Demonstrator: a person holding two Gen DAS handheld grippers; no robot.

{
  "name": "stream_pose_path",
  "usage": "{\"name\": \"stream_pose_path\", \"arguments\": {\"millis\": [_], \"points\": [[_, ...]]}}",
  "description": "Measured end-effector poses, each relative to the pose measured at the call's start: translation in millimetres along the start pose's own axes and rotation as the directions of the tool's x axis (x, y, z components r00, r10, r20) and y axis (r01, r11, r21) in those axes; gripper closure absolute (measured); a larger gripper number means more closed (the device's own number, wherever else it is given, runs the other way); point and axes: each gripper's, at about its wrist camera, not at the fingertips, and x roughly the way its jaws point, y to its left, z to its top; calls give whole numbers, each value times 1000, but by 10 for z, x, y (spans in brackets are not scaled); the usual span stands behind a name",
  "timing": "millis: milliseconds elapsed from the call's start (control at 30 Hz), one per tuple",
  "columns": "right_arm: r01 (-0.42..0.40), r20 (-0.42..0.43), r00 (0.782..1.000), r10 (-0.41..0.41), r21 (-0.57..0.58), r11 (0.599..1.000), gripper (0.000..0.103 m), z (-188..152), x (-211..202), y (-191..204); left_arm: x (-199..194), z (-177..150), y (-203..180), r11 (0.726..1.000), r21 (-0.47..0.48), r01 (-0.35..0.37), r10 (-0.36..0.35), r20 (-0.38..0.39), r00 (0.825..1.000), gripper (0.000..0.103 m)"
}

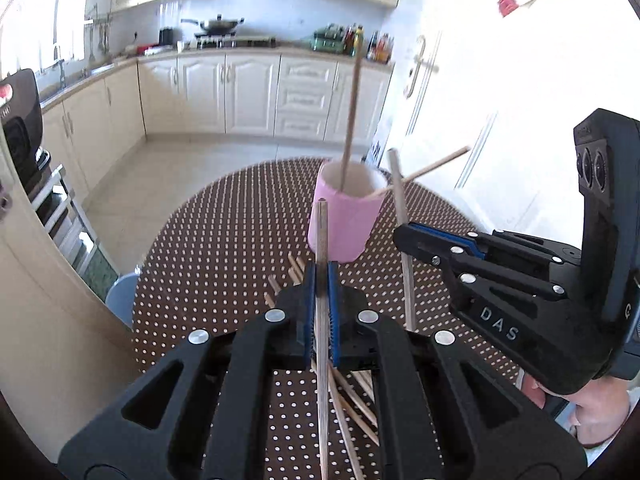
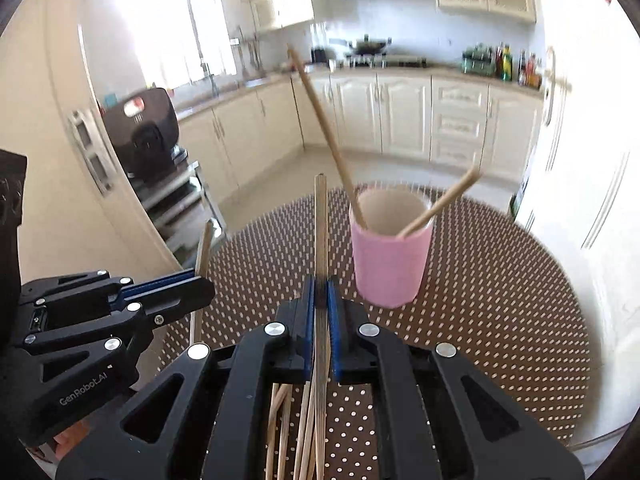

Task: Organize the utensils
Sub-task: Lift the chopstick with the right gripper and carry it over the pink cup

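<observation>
Gripping one chopstick each: left gripper (image 1: 321,280) has its blue pads clamped on a chopstick (image 1: 322,240) standing near upright, tip above the jaws. Right gripper (image 2: 320,294) same, jaws closed on its own stick (image 2: 320,232), also upright.

Pink cup (image 2: 390,256) sits on the table (image 2: 500,300), toward the far side, just beyond both grippers. Two chopsticks already stand in it, leaning apart: one tilts left (image 2: 324,132), one tilts right (image 2: 444,204). Loose sticks (image 2: 296,432) lie flat on the table near, under the grippers; exact count unclear.

Table is round, brown cloth with white dots, otherwise bare around the cup.

Room: kitchen. Cream base cabinets (image 1: 248,92) run along the far wall and turn down the left side, with wall cabinets above. Wok (image 1: 218,26) on the hob at far centre, bottles (image 1: 372,46) on the counter to its right. Window on the left is blown out bright. White door (image 1: 460,92) with a lever handle on the right. Dark appliance (image 2: 140,132) on a metal rack at left. Pale tiled floor.
</observation>
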Motion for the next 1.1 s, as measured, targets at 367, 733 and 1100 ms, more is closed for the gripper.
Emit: {"name": "stream_pose_path", "arguments": {"millis": [367,733,1100], "points": [[10,171,985,-3,-38,999,98,112,-402,93,-537,103,-208,1000,15,-10,7,211,977,97],[35,346,938,-22,-31,999,98,154,-729,26,-652,324,-315,999,-22,-24,31,366,930,97],[114,569,818,-86,-13,993,98,250,-802,7,-599,633,-140,983,-169,-71,149,511,846,97]]}}
